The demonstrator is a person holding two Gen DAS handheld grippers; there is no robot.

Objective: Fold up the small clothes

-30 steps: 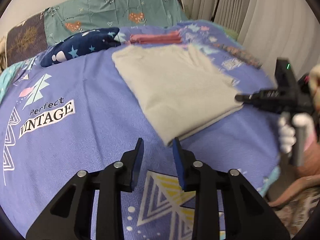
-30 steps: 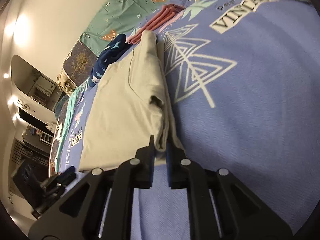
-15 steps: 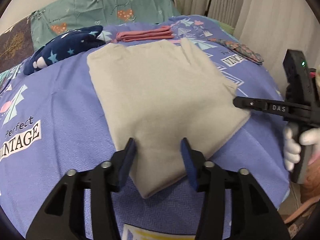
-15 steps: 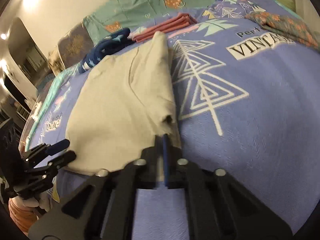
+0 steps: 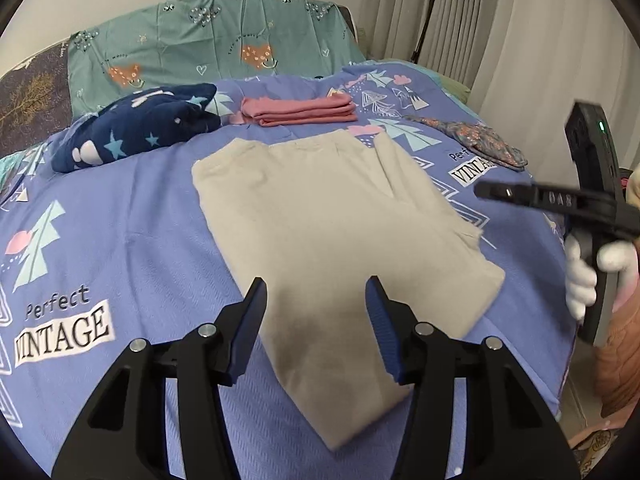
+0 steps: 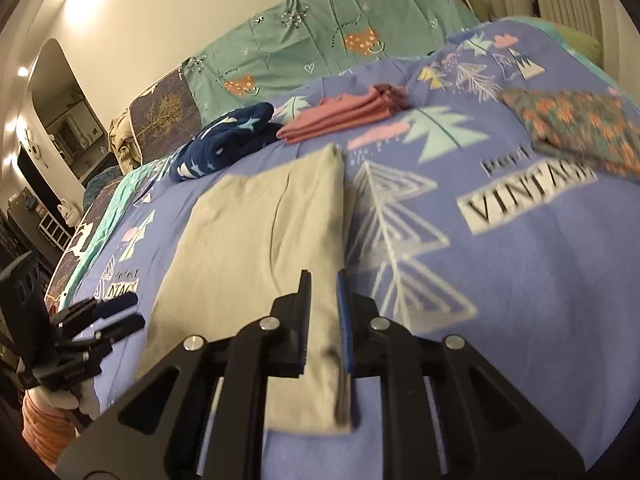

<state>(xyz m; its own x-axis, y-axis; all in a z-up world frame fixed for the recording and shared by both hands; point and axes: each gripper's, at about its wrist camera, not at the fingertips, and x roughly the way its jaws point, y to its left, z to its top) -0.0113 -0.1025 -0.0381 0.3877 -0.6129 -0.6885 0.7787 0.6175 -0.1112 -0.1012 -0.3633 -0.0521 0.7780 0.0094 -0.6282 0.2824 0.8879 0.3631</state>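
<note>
A: The bed [image 5: 132, 216] is carrying the beige garment [image 5: 332, 232], lying flat mid-bed, nearer than the pink stack [image 5: 300, 110].

B: It is looking soft, light and limp, so it is likely sagging unless taken at the near corners.

A: The left gripper [image 5: 316, 316] is hovering wide open, gripping nothing. The right gripper [image 6: 323, 320] is sitting narrowly parted, straddling the near folded edge; whether it is pinching, I cannot tell.

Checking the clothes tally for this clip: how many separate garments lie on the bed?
4: beige garment nearest, centre; pink folded one behind it; navy starred one back left; floral one at right. Others may be hidden.
</note>
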